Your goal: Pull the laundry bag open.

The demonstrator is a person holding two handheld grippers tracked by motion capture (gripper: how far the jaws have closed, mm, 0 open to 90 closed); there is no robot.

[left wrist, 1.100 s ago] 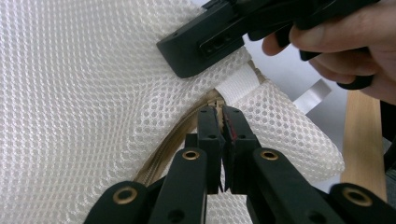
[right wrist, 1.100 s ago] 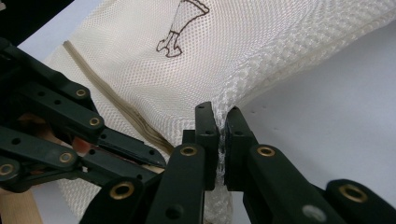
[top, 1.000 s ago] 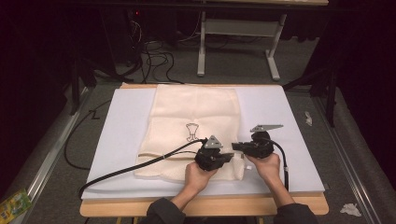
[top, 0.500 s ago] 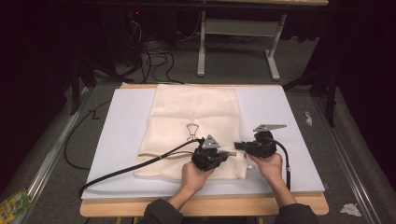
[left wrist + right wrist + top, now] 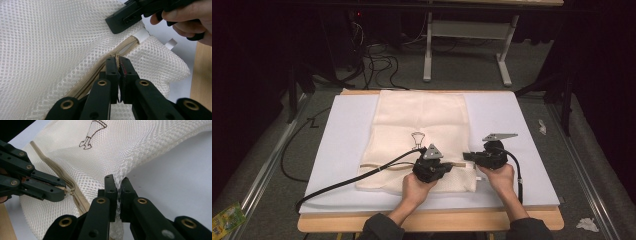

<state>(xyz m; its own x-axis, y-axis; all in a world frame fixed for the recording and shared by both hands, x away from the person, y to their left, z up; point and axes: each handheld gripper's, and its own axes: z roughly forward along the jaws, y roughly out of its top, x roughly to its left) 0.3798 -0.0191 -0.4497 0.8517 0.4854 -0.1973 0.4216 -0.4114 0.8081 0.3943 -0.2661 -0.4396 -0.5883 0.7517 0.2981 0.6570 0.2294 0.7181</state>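
Observation:
A cream mesh bag [image 5: 422,120] lies flat on the white board [image 5: 512,115]. A beige zipper [image 5: 126,46] runs along the end of the bag nearest the person. My left gripper [image 5: 118,60] is shut on the zipper's pull [image 5: 115,55], a little in from the bag's right corner. In the high view, the left gripper [image 5: 451,165] points right and the right gripper [image 5: 466,156] points left, tips close together. My right gripper [image 5: 118,181] is shut on a fold of mesh at the bag's edge, right next to the left gripper [image 5: 58,191].
A dark line drawing [image 5: 417,139] is printed on the bag's middle. The wooden table edge [image 5: 447,220] runs along the person's side. The left gripper's cable [image 5: 342,182] trails off to the left. Floor cables [image 5: 377,60] and a white table frame [image 5: 472,35] lie beyond.

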